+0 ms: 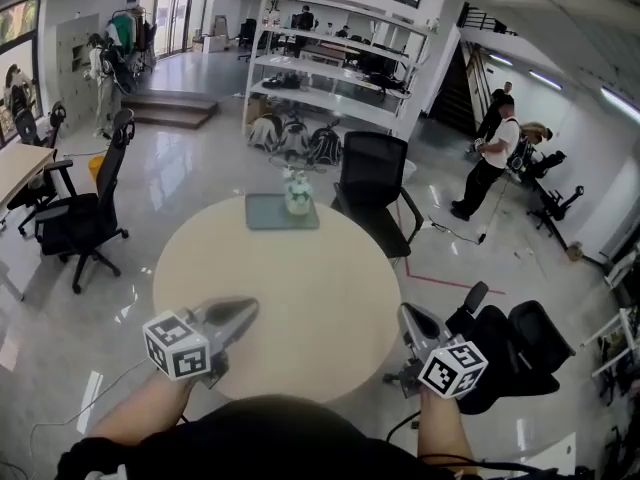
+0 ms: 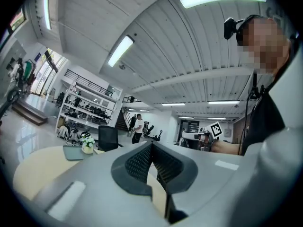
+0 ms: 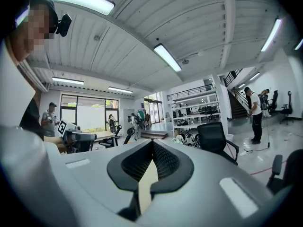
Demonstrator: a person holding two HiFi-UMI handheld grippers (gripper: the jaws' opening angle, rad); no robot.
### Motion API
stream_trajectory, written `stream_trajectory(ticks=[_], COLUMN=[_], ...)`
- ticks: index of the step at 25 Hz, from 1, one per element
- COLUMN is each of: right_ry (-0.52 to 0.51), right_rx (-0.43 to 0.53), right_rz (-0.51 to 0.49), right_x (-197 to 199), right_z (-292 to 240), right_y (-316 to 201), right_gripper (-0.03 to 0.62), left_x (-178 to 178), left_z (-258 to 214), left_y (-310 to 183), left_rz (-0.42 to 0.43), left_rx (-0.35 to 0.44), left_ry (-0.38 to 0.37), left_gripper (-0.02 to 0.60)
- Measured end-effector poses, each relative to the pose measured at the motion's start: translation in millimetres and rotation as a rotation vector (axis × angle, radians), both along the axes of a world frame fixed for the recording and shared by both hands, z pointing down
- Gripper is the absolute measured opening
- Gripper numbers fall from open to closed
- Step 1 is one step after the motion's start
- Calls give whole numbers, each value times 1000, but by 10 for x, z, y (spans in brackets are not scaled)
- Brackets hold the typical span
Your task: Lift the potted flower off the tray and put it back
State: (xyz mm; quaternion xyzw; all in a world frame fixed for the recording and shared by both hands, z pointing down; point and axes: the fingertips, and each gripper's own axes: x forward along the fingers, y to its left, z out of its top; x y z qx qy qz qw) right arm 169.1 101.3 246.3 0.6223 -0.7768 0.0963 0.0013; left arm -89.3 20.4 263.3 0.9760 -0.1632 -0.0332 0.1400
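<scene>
My left gripper (image 1: 248, 310) and right gripper (image 1: 408, 314) are both closed and empty at 6 o'clock of the table (image 1: 300, 288). The potted flower (image 1: 297, 196) stands on the tray (image 1: 264, 214) at 12. It's likely light, tippy and breakable, so I'd clasp it low by its pot, not the blooms.

Pale beige table (image 1: 300, 288), grey-green tray (image 1: 262, 213), white-and-green potted flower (image 1: 297, 194) — black chair (image 1: 373, 173), black-and-white square-patterned marker cube (image 1: 178, 346)

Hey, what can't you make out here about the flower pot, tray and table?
Potted flower: too small in the head view to show its pot's detail.
Tray: far right corner hidden behind the flower, head view.
Table: near edge hidden by the person's body, head view.
Right gripper view: right tongs body covers tray and flower.
</scene>
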Motion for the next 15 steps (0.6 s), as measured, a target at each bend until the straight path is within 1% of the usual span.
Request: stream_trajectory(ticks=[4,8,12,15], right_ry=[15,18,23,19], right_rx=[-18,-41,-76,-91], right_rz=[46,93,100,86], right_x=[-186,-285,-328,-262], right_z=[74,259,343,413], right_y=[-375,-710,-971,-1212], right_gripper=[14,14,14,14], left_x=[-126,-245,-278,-215], left_z=[60,243,357,433], left_y=[-511,-986,-1297,-1486], left_rz=[52,83,87,77], left_rx=[1,-6,-31,-45], left_ry=[4,0,3,0], left_gripper=[-5,-5,-3,-5])
